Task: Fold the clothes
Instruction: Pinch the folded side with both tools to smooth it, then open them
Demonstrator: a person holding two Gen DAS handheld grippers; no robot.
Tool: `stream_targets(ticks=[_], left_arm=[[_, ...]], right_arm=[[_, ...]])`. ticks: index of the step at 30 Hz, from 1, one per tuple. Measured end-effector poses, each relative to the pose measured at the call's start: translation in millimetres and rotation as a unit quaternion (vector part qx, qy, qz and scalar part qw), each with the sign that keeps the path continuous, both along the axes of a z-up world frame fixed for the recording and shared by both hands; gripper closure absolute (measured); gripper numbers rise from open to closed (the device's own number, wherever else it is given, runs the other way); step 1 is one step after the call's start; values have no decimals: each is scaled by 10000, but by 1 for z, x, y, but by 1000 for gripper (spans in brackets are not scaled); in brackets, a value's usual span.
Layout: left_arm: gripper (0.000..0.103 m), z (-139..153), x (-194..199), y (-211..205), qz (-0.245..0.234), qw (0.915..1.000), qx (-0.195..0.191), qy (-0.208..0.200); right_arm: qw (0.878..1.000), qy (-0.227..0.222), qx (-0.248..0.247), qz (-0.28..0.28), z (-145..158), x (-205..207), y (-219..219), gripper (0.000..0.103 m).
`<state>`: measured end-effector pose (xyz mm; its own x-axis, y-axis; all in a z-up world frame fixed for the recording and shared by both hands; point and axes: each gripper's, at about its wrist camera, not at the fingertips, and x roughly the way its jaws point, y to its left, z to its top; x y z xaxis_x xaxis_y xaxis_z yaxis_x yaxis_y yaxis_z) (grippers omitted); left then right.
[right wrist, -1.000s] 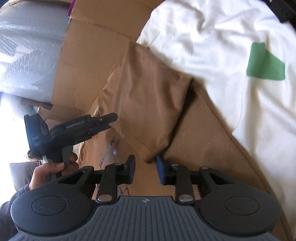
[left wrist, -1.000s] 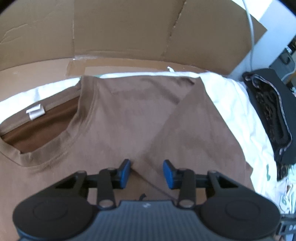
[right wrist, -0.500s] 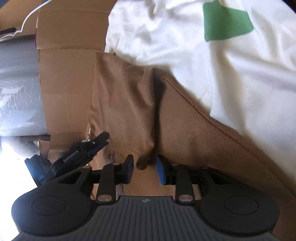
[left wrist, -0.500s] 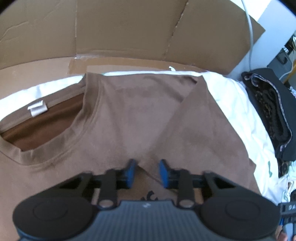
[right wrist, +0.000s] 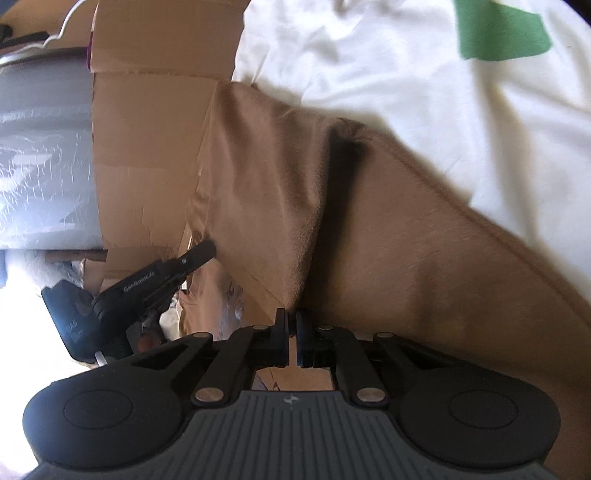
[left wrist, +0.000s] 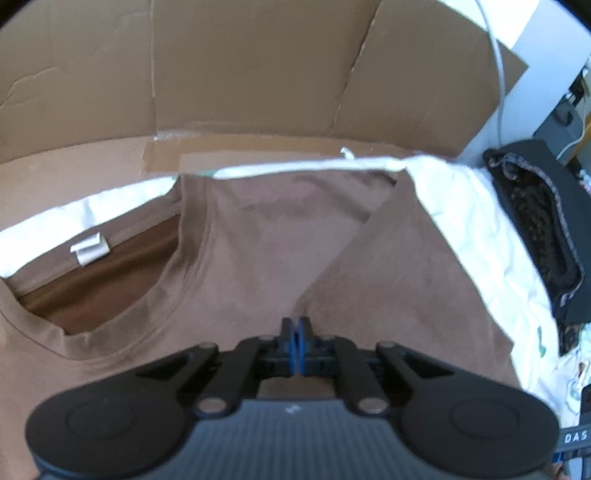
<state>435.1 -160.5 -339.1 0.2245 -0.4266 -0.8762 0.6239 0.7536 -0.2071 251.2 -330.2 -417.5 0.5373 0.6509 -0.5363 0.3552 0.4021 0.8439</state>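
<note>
A brown T-shirt [left wrist: 280, 236] lies flat on a white cloth [left wrist: 461, 206], its collar and white label [left wrist: 90, 250] to the left. One sleeve is folded in over the chest. My left gripper [left wrist: 295, 326] is shut on the shirt where that sleeve's edge meets the body. In the right wrist view the same brown T-shirt [right wrist: 406, 240] runs from the centre to the lower right. My right gripper [right wrist: 292, 317] is closing its last bit, its pads pinching the sleeve's corner. The left gripper [right wrist: 207, 251] shows there at the left, tips against the shirt's edge.
Cardboard [left wrist: 258, 74] lies under the cloth and stands as a wall behind. A dark patterned garment [left wrist: 535, 221] lies to the right. The white cloth [right wrist: 369, 55] carries a green patch [right wrist: 502, 33]. A grey plastic-wrapped bulk [right wrist: 44, 166] sits at the far left.
Both grippers went from open to shut on the shirt, the left first. The right wrist rolled, so the sleeve now hangs more upright in its view.
</note>
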Motion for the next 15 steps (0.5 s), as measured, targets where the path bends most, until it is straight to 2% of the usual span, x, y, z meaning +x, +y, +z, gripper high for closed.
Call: stream_targets(ticks=[5,6,7,9,12,15], left_arm=[[96,-7,2,-1,131,9998,128,126],[93,-6,3,-1,157,9997,143,137],[92,-3,5,0,177,9997,153,112],[80,5,10,1,319,9994,103,96],[79,21,20,-2,556,9984,-64,28],[79,36,24,-22,368,9989,-48,-299]], right_arm=[[9997,72,-208,115,4,-2,-5,98],[9995,23,-275,166,8,-3,-8,92],[9992,-31,-345,219,12,-4,-11,80],[9989,-164,-418,154,20,-8,-23,71],[9984,-335,-441,-60,28,-13,-40,71],[9969,-463,-582,-263,35,-14,-53,71]])
